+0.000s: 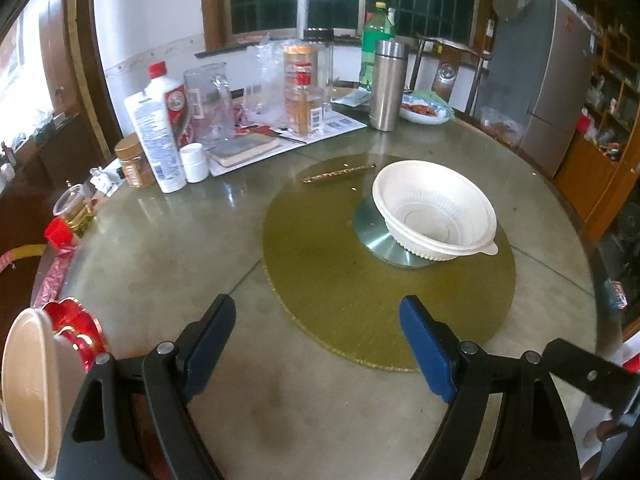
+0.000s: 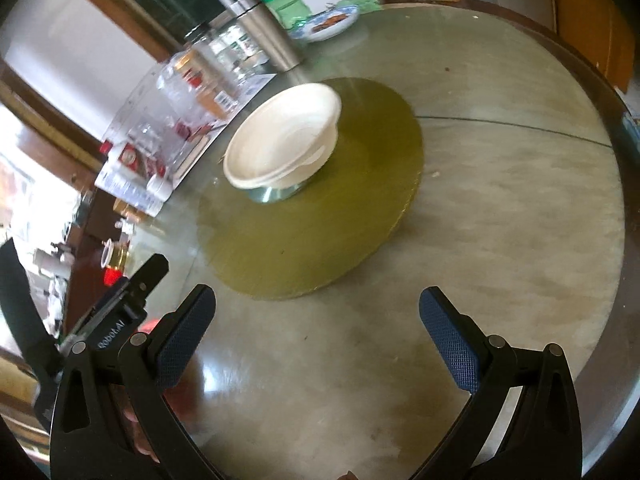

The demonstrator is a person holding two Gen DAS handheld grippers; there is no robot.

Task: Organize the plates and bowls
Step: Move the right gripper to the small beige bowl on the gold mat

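While both pairs of blue-padded fingers stand wide apart with nothing between them, the left gripper [image 1: 318,344] and the right gripper [image 2: 316,340] hover over the bare near part of the round glass surface [image 1: 168,240], angled downward. Beyond them lies a flat olive-gold disc [image 1: 320,248], and on a small silver hub at its centre sits a white ribbed bowl [image 1: 434,214], upright, mouth up, a small tab on its rim pointing right and near. Being round, it has no long axis. At the near left edge a second, cream bowl [image 1: 28,392] appears tipped on its side beside a red dish [image 1: 76,328]. The sorting looks barely begun: neither bowl is held, nothing stacked.
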